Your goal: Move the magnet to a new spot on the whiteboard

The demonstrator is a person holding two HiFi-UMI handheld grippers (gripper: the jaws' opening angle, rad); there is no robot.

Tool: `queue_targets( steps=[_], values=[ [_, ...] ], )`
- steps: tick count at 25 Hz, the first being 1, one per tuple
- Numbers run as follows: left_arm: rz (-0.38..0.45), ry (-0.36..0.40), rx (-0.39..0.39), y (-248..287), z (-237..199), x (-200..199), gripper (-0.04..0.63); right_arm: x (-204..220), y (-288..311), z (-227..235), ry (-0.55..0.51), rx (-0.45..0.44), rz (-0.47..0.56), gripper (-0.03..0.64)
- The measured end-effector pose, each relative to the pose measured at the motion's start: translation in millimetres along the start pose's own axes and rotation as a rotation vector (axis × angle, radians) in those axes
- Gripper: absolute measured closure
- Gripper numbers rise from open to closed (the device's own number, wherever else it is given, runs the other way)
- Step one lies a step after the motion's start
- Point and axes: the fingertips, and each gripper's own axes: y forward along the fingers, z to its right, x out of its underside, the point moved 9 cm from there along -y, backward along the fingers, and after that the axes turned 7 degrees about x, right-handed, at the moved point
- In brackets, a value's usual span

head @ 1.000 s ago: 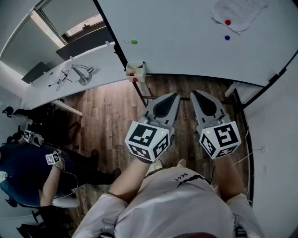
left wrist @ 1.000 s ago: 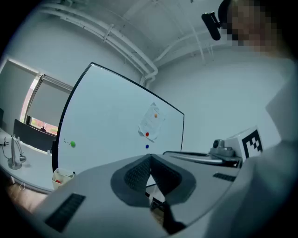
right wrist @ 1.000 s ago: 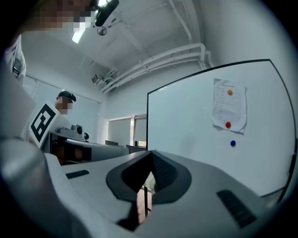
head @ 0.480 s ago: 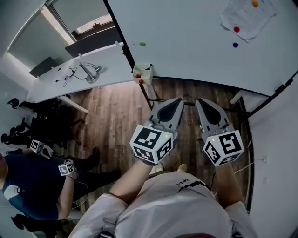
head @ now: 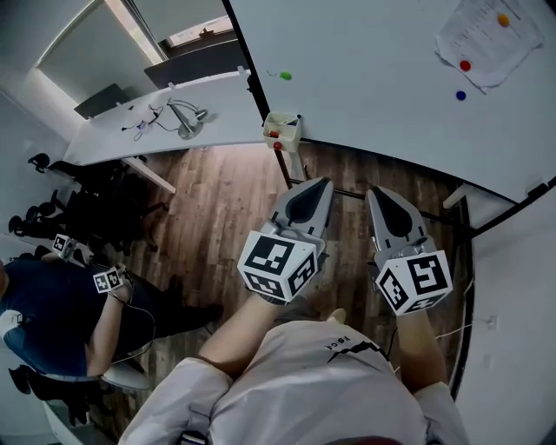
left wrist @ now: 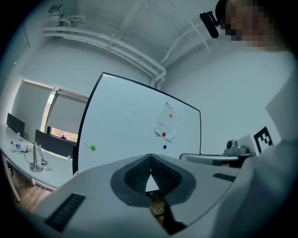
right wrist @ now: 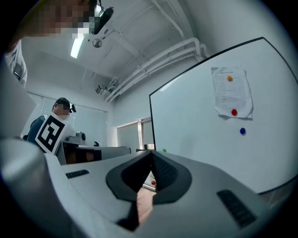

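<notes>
Wood-plank flooring [head: 217,217] runs under a large whiteboard [head: 373,78] on a dark-framed stand, with a long white surface [head: 130,148] to its left carrying a desk lamp [head: 187,117]. Four magnets sit on the whiteboard, and which one the task means cannot be told: a green magnet [head: 285,76] alone near the left edge, an orange magnet [head: 503,19] and a red magnet [head: 466,65] pinning a sheet of paper [head: 482,39] near the right side, and a blue magnet [head: 460,96] just below that sheet on the bare board. A small pale box [head: 283,130] with red bits inside hangs at the whiteboard's lower left corner. The left gripper [head: 327,180] and right gripper [head: 371,189] are held level and side by side in front of the person's chest, both pointing toward the whiteboard and well apart from it. In the left gripper view the fingers [left wrist: 135,174] meet at the tips with nothing between them; in the right gripper view the fingers [right wrist: 165,174] are likewise pressed together and empty. Neither gripper touches any magnet. At the far left another person [head: 52,322] in dark clothing sits with marker cubes at the hands
</notes>
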Motion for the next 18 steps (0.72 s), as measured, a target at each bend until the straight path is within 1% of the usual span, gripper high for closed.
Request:
queue_targets(
  steps=[5,8,13,18],
  values=[
    [-0.003,0.008,-0.063,6,-11,3,0.584,3,11,4,0.024,-0.031,0.009,0.604],
    [0.001,0.011,-0.090,12,-25,3,0.584,4,23,7,0.035,-0.043,0.008,0.604],
    [0.019,0.017,-0.124,29,-65,2,0.584,7,58,7,0.022,-0.047,-0.002,0.604],
    [0.040,0.002,-0.141,57,-113,2,0.584,8,108,13,0.004,-0.037,-0.013,0.604]
  ],
)
